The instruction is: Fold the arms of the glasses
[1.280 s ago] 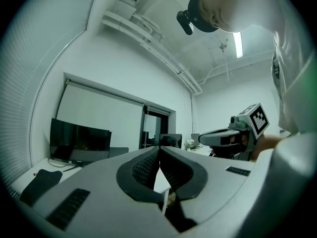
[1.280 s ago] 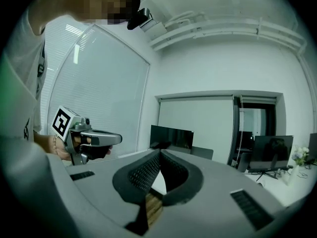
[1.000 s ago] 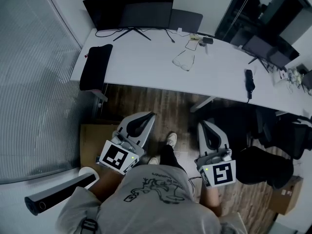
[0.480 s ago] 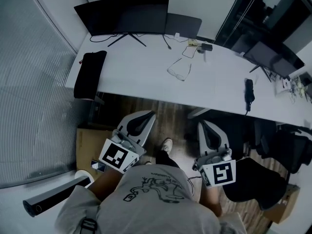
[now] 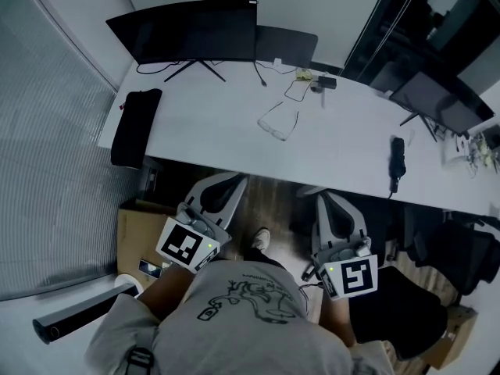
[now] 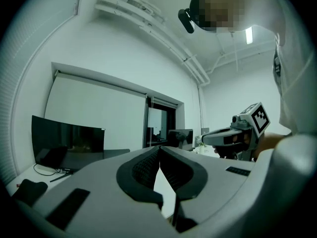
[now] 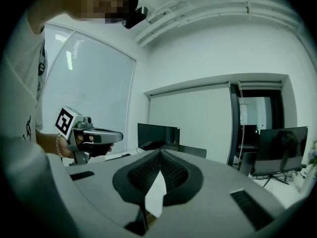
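White worktop (image 5: 211,135) has drawn closer as the person walks up. Glasses (image 5: 279,122) lie far ahead, arms out, untouched. Left claw (image 5: 226,187) and right claw (image 5: 328,205) are both closed and empty.

A long white desk (image 5: 211,123) stands against a white wall (image 5: 328,6), a dark monitor (image 5: 183,30) at its back. Ribbed blinds (image 5: 47,155) cover the left side; the floor (image 5: 269,201) below is dark wood planks.

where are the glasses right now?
Head view: the glasses lie on the white desk near its middle, right of the monitor stand, beside a looped cable.
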